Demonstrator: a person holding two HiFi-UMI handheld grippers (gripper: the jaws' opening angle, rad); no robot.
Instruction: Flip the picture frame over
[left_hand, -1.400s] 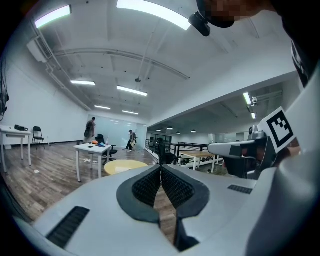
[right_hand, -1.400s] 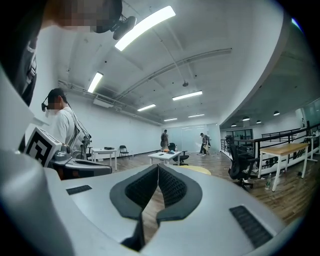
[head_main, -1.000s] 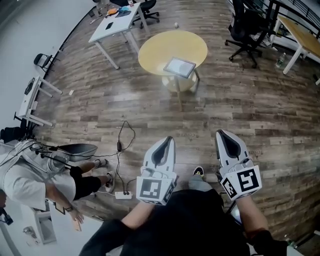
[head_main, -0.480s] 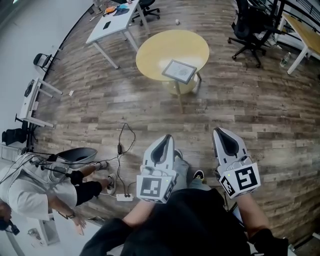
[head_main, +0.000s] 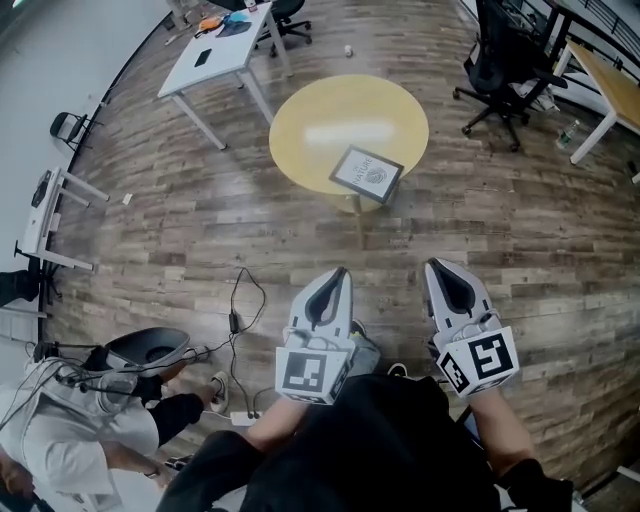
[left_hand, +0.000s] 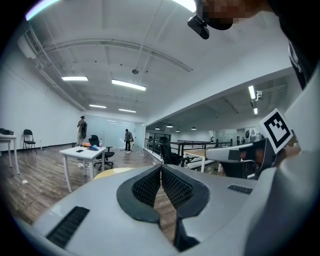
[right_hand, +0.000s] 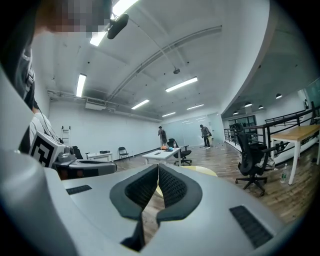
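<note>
**Table and frame drawn nearer; nothing gripped yet**

Since the earlier head views, the round table (head_main: 310, 105) and the picture frame (head_main: 367, 174) on it have been brought lower and larger in the head view, so the walk toward them is judged to be under way. The picture frame is seen lying flat, face up, at the table's near right edge, well apart from both grippers and straight ahead of them. Its long axis is set across the line of approach, dipping slightly to the right. It lies between the two lines of reach, a little closer to that of the left gripper (head_main: 338, 273) than to that of the right gripper (head_main: 437, 265).

Both sets of jaws are held together with nothing between them, as each gripper view shows.

The picture frame is a thin, rigid rectangle with a grey border, a white mat and a dark round print. The tabletop is smooth, pale yellow and glossy under glare. The pads (left_hand: 175, 187) are dark and finely ribbed. Worn wooden planks make up the floor (head_main: 520, 230).
</note>
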